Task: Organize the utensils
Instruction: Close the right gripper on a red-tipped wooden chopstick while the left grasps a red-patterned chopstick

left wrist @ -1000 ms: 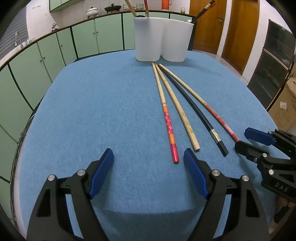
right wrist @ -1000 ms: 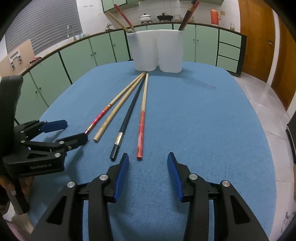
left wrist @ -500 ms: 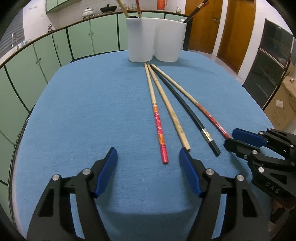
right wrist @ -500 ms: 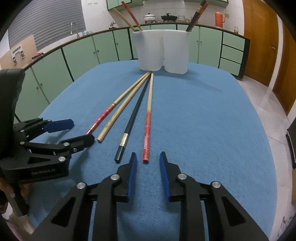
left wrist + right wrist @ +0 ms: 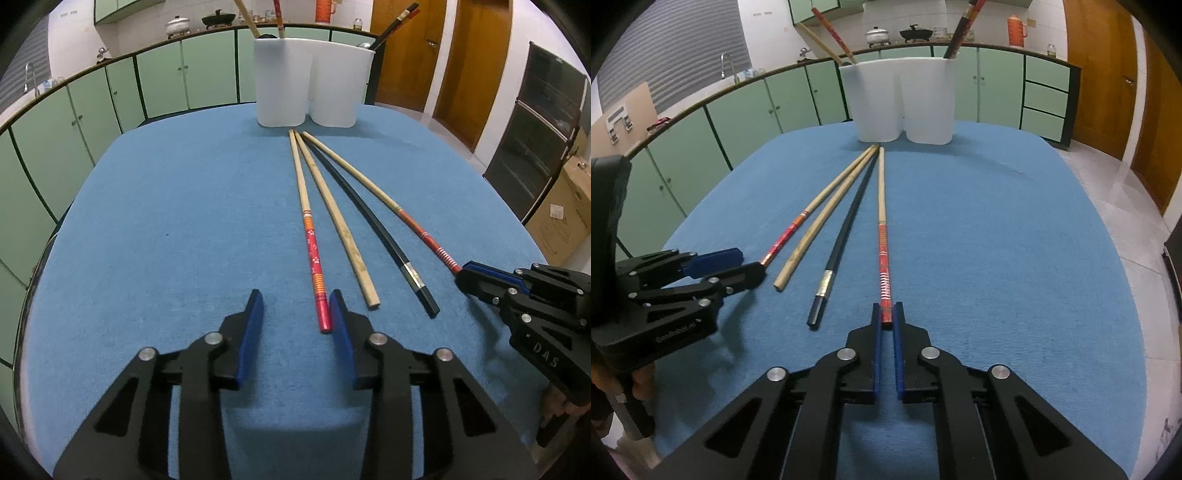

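Note:
Four chopsticks lie fanned out on the blue tablecloth [image 5: 166, 221], their far tips near a white two-cup holder [image 5: 306, 85] [image 5: 905, 103]. My left gripper [image 5: 295, 314] is closing around the near end of the red flower-patterned chopstick [image 5: 314, 254], which lies beside the right finger; the left pad stands apart. My right gripper [image 5: 886, 308] is shut on the near end of the red-striped chopstick [image 5: 882, 251]. Between those two lie a plain bamboo chopstick [image 5: 343, 236] and a black chopstick [image 5: 373, 221]. The right gripper [image 5: 461, 273] also shows in the left wrist view, and the left gripper [image 5: 750, 263] in the right wrist view.
The holder has several chopsticks standing in it. Green cabinets [image 5: 166, 85] run behind the table, wooden doors [image 5: 399, 51] stand at the back right, and a cardboard box [image 5: 561, 214] sits on the floor to the right. A hand [image 5: 639, 384] grips the left gripper's handle.
Both grippers' jaws have narrowed. The right one has closed onto the end of the red-striped chopstick. The left one has drawn in around the flower-patterned chopstick's end.

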A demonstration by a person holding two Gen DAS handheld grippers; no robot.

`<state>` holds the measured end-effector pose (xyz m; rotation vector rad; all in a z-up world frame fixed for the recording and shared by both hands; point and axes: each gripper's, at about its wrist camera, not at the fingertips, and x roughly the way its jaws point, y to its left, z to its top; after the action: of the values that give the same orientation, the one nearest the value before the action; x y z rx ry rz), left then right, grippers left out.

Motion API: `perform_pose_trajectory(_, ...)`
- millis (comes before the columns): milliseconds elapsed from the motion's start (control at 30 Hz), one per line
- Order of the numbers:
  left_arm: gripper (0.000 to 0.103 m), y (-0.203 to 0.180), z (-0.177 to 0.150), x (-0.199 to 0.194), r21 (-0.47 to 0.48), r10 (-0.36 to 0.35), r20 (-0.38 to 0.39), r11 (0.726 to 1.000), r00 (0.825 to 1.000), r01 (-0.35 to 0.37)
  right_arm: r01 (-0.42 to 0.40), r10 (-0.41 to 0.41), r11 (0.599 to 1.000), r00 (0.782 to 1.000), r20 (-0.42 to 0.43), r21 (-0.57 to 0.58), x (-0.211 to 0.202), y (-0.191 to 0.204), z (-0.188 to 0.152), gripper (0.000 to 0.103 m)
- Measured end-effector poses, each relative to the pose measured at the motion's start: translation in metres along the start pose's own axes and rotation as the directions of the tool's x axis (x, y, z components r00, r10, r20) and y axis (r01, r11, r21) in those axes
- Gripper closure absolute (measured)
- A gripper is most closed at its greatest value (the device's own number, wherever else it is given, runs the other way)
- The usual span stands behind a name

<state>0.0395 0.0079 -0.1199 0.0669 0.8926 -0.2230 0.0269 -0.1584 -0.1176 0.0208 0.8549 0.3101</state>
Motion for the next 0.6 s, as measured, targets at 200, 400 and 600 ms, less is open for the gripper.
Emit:
perform_pose_trajectory(200, 0.069, -0.001, 0.001, 0.0, 0.01, 0.01, -0.001, 1.0, 1.0, -0.01, -0.014, 0.014, 1.0, 1.0, -0.001, 0.007, 0.0, -0.003, -0.001, 0.097)
perform_pose_trajectory(400, 0.083, -0.006, 0.001, 0.001, 0.025, 0.024, 0.001, 0.999, 1.0, -0.024, -0.018, 0.018, 1.0, 1.0, -0.005, 0.012, 0.0, -0.004, -0.001, 0.097)
perform_pose_trajectory(600, 0.097, -0.014, 0.001, 0.002, 0.038, 0.023, 0.0, 0.999, 1.0, -0.023, -0.033, 0.033, 0.999, 0.999, -0.005, 0.029, 0.0, -0.006, -0.001, 0.097)
